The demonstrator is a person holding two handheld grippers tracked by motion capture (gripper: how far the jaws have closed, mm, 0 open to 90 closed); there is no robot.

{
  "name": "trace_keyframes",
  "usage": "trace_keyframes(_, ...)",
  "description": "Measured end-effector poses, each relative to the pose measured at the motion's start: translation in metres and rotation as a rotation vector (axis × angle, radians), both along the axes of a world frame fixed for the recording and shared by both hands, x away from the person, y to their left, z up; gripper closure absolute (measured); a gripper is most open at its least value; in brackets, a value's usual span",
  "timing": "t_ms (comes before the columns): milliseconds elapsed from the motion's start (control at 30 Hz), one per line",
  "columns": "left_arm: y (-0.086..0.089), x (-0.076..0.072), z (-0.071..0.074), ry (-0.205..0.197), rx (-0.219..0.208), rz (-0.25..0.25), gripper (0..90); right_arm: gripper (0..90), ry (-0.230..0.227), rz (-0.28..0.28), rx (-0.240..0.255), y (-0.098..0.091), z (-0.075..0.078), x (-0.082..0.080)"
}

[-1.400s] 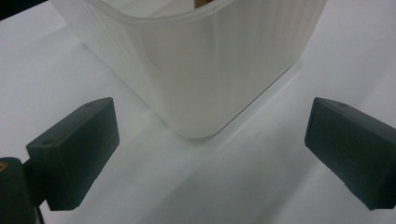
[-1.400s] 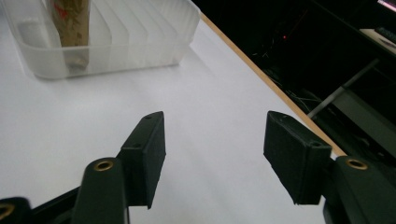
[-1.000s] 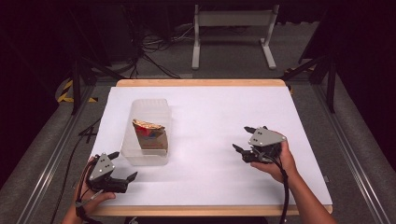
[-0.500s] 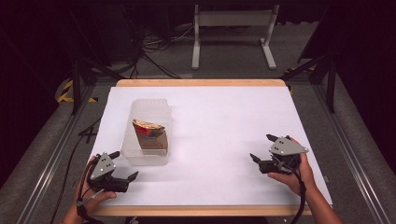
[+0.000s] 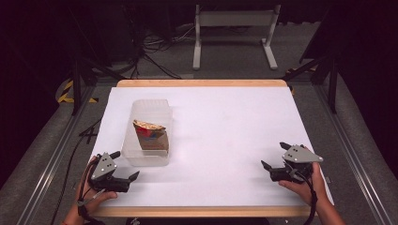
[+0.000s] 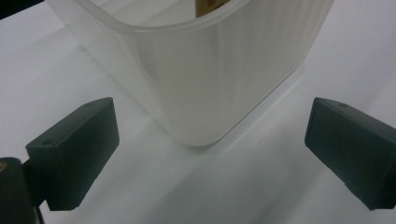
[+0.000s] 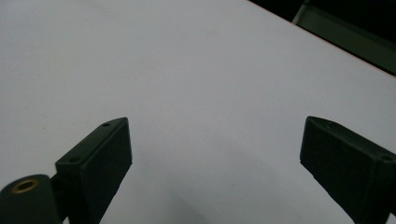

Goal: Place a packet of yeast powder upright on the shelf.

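— What's in the tub?
— The clear plastic tub [image 5: 148,132] stands toward the tabletop's left edge, and a crumpled snack packet [image 5: 150,135], brown with red and gold, lies inside it.

— And the tongs?
— The left gripper [image 5: 123,165] sits at the front left corner, jaws wide apart, holding nothing; the tub's near corner [image 6: 201,79] is just ahead of it, untouched. The right gripper [image 5: 277,155] rests near the front right corner, jaws spread, empty, over bare surface.

— The surroundings?
— A white tabletop [image 5: 225,131] with a wooden rim, grey floor, cables [image 5: 155,51] and a white stand [image 5: 233,33] behind, in the dark.
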State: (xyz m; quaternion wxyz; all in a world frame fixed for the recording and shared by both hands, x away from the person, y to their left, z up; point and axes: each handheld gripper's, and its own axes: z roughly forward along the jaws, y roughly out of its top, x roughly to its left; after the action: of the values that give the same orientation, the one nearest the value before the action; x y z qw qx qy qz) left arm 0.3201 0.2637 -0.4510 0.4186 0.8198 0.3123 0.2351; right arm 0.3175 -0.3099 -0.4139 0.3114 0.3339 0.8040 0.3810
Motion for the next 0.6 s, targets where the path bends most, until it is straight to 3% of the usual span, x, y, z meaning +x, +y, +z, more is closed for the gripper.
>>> trace_keyframes(367,0.001,0.002,0.0,-0.004,-0.004,0.004,3.8,8.6,-0.007,-0.061,0.035,-0.02,-0.006,-0.015)
trace_keyframes(433,0.002,0.002,0.0,-0.004,-0.007,0.011,3.8,7.7,0.001,-0.067,0.067,-0.024,-0.008,-0.017)
trace_keyframes(600,0.003,0.004,0.001,-0.006,-0.012,0.014,3.7,6.4,0.002,-0.095,0.066,-0.032,-0.012,-0.019)
